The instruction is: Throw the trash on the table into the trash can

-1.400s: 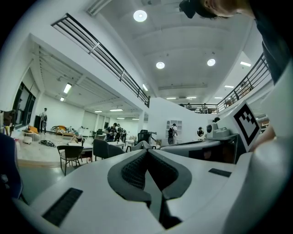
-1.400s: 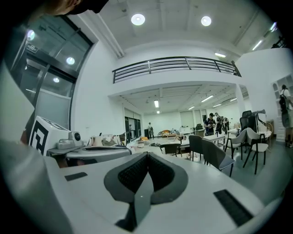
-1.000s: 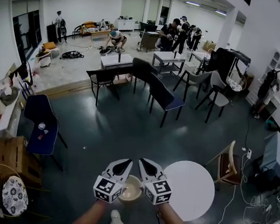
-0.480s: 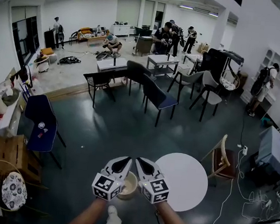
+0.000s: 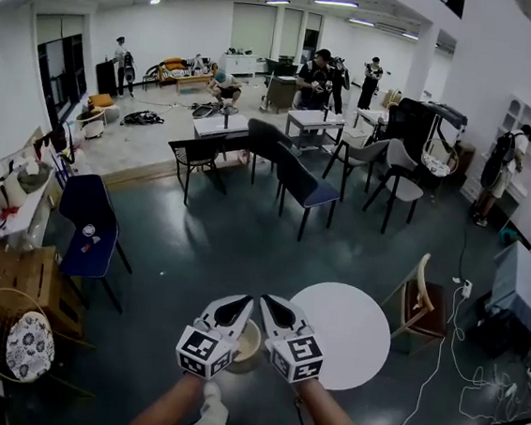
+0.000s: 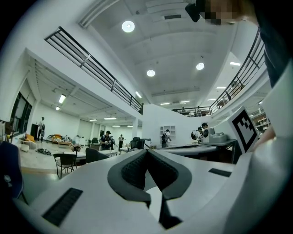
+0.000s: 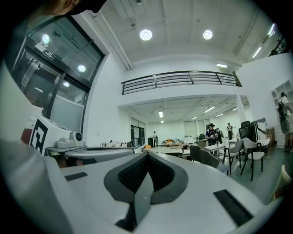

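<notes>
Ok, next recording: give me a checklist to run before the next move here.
1. Left claw shut, with nothing in it: ok.
2. Right claw shut, with nothing in it: ok.
3. Beige bin in sight below, between both claws: ok.
4. Round white table close by on the right: ok.
5. Trash lying on that table: cannot tell, none shows in the head view.

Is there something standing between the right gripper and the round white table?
Nothing visible does. The white table lies directly beside the right gripper, on its right. A beige round container shows below, between it and the left gripper.
</notes>
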Demonstrator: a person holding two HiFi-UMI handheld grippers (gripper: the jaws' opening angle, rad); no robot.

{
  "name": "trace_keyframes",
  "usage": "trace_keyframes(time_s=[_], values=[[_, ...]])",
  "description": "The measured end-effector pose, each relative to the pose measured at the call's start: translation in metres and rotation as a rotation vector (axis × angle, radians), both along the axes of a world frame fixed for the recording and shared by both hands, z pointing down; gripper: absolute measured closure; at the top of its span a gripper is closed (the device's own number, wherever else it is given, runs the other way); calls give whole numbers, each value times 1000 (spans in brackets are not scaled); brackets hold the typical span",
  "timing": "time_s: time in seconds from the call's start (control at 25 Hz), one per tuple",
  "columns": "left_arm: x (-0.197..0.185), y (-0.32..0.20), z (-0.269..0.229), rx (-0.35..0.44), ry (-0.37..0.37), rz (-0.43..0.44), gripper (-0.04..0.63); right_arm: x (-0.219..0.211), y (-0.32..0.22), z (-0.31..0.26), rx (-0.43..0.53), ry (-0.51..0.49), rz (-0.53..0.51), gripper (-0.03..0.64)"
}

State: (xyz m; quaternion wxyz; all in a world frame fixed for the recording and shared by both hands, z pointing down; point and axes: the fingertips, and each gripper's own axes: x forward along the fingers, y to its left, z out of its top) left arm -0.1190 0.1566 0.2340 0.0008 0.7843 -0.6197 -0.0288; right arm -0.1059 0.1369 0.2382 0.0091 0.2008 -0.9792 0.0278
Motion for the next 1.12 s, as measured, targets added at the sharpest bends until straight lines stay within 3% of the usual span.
trace_keyframes(time_s=[0.52, 1.12], values=[[63, 42, -3, 5, -4, -16, 580, 68, 36, -3, 3, -15, 2, 599], [51, 77, -5, 17, 15, -55, 580, 57, 70, -8, 39, -2, -46, 599]])
